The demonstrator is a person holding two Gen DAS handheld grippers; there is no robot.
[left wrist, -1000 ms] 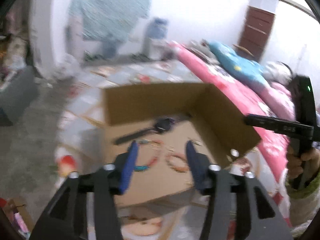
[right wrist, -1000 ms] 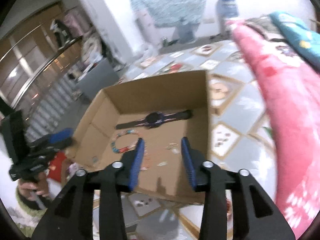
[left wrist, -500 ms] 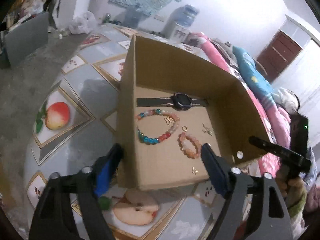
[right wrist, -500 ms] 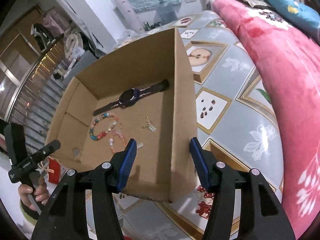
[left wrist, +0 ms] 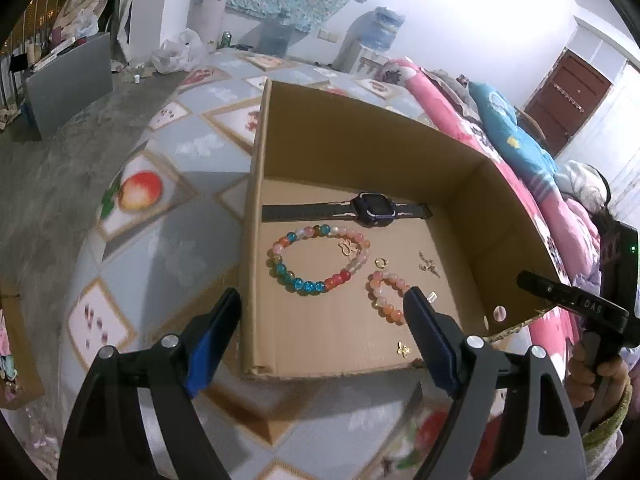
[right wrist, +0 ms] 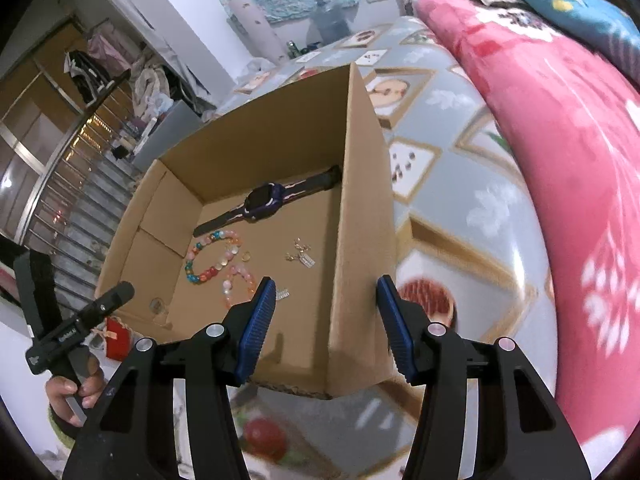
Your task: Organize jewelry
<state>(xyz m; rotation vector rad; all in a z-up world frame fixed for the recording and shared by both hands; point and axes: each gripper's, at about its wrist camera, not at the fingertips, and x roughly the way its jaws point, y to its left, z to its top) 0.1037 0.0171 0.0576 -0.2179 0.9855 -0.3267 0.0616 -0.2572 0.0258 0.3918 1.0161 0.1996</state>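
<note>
Cardboard box (left wrist: 360, 152) on the floor holds a watch (left wrist: 372, 205), two bead bracelets (left wrist: 316, 258) and small gold pieces. Left gripper (left wrist: 320, 336) and right gripper (right wrist: 326, 320) both gape empty, straddling opposite box walls. Whether sorting is under way or finished cannot be judged.

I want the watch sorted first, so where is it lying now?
The watch lies flat along the far wall inside the cardboard box, just behind the large multicoloured bracelet.
</note>
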